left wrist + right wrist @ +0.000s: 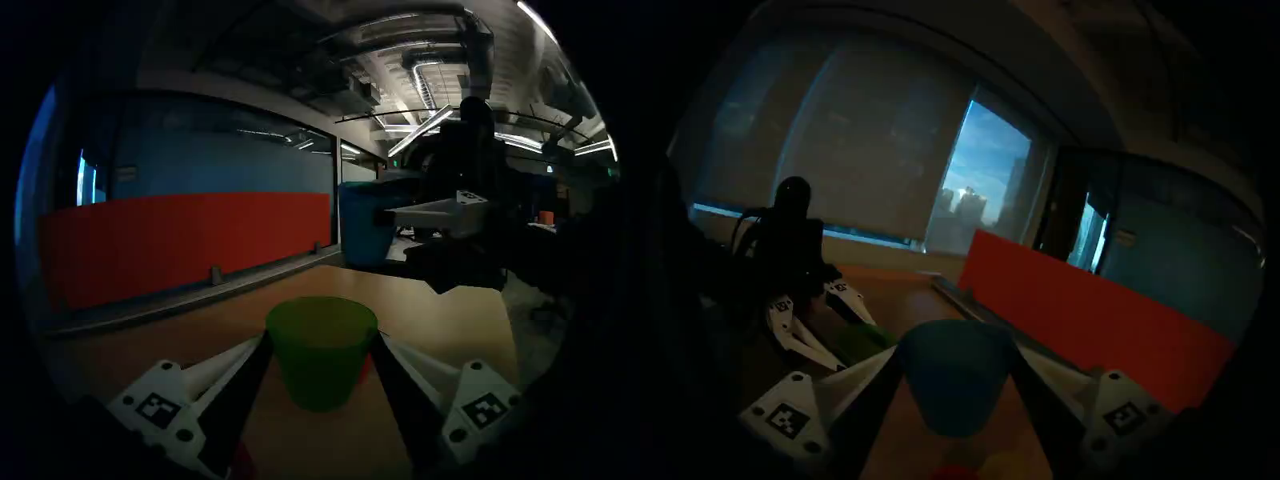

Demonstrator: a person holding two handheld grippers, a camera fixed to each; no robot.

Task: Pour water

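Observation:
A green cup (322, 360) stands upright between my left gripper's fingers; the left gripper (320, 346) is shut on it, low over the wooden table (432, 320). In the right gripper view, my right gripper (956, 358) is shut on a blue cup (956, 388), also upright. The left gripper view shows that blue cup (364, 224) raised above the table's far end, with the right gripper (404, 232) beside it. Off to the left in the right gripper view, the left gripper (850, 340) holds the green cup (872, 340). No water can be made out in either cup.
A red partition panel (184, 240) with glass above it runs along the table's far side. A window (984, 180) shows city buildings. Small red and yellow objects (976, 468) lie under the blue cup. The table's right edge (508, 320) drops to a dim office floor.

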